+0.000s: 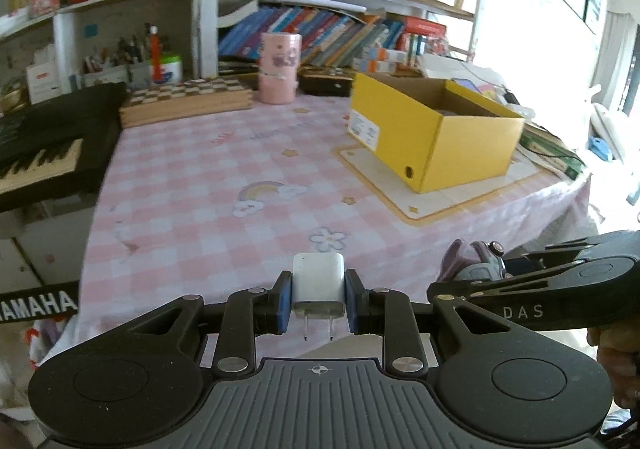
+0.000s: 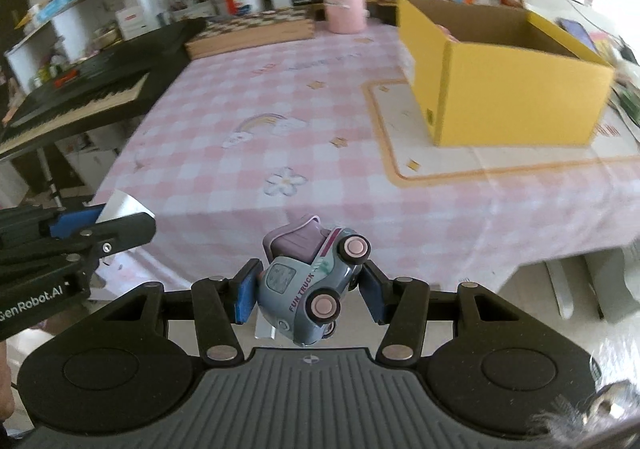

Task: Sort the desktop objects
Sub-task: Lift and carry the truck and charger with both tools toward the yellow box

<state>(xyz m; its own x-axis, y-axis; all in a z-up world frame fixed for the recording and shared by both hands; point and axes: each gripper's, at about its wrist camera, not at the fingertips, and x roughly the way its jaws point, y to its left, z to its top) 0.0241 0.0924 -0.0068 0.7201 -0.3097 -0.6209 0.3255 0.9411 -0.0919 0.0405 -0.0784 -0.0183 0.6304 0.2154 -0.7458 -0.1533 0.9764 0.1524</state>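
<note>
My left gripper (image 1: pixel 318 299) is shut on a white plug adapter (image 1: pixel 318 283), prongs pointing back at the camera, held above the near edge of the pink checked table (image 1: pixel 208 185). My right gripper (image 2: pixel 308 289) is shut on a grey-blue toy truck (image 2: pixel 310 281) with pink wheels, tilted on its side, near the table's front edge. The right gripper with the truck shows at the right of the left wrist view (image 1: pixel 480 269). The left gripper with the adapter shows at the left of the right wrist view (image 2: pixel 100 225). An open yellow cardboard box (image 1: pixel 432 129) stands on a mat at the table's right; it also shows in the right wrist view (image 2: pixel 504 85).
A pink cylindrical container (image 1: pixel 279 67) and a checkered board (image 1: pixel 188 99) stand at the table's back. A black Yamaha keyboard (image 1: pixel 44 153) sits left of the table. Bookshelves (image 1: pixel 328 33) rise behind. A cream mat (image 2: pixel 480 157) lies under the box.
</note>
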